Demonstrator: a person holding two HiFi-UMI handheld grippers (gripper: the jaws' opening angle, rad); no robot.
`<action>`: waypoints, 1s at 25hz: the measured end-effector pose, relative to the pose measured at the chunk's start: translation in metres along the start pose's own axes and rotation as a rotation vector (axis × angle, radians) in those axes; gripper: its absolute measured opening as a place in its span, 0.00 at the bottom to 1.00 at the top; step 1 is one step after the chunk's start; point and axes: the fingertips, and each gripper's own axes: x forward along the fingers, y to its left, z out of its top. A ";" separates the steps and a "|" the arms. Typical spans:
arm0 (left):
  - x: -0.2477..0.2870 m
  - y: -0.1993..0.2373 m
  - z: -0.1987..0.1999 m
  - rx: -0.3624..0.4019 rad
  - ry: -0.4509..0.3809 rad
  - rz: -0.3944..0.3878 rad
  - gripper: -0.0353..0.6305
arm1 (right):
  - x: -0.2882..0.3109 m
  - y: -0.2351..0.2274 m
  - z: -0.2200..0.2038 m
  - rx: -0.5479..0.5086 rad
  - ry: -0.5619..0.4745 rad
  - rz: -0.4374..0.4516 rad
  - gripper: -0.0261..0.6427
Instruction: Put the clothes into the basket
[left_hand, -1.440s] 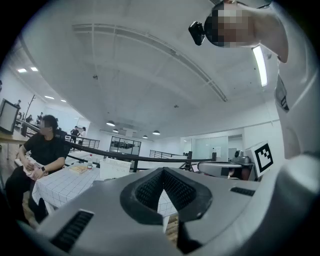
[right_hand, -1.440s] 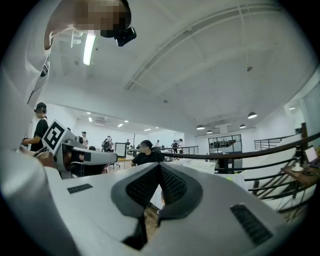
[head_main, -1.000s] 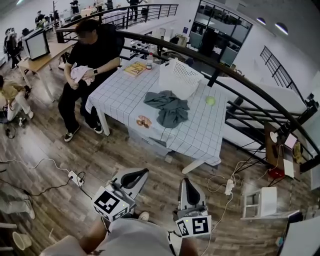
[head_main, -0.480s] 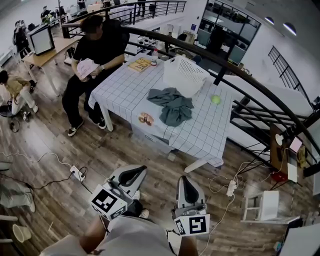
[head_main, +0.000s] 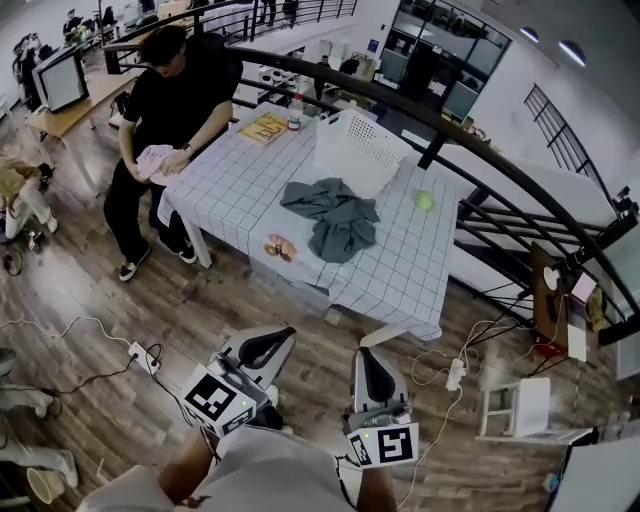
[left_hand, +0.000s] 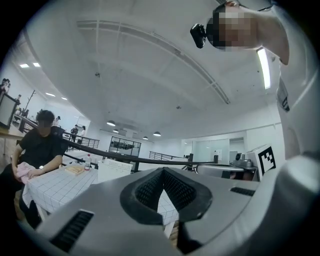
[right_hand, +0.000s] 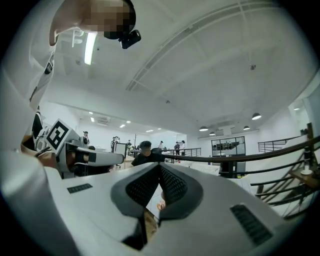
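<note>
Head view: the crumpled grey-green clothes lie on the white checked table, just beside the white perforated plastic basket. The left gripper and right gripper are well apart from them. Left gripper view: jaws closed, empty. Right gripper view: the same, so I judge the whole task is not yet begun.

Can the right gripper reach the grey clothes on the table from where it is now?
Probably not yet: the right gripper hangs over the floor, well short of the table where the grey clothes lie. Nothing blocks the way.
</note>
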 end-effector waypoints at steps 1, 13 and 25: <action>0.006 0.004 0.001 -0.001 0.000 -0.010 0.06 | 0.005 -0.003 -0.001 0.001 0.007 -0.006 0.06; 0.033 0.053 0.008 -0.027 -0.012 -0.055 0.06 | 0.054 -0.009 -0.009 0.011 0.051 -0.040 0.06; 0.077 0.081 0.007 -0.023 0.011 -0.018 0.06 | 0.106 -0.036 -0.022 -0.028 0.077 0.015 0.06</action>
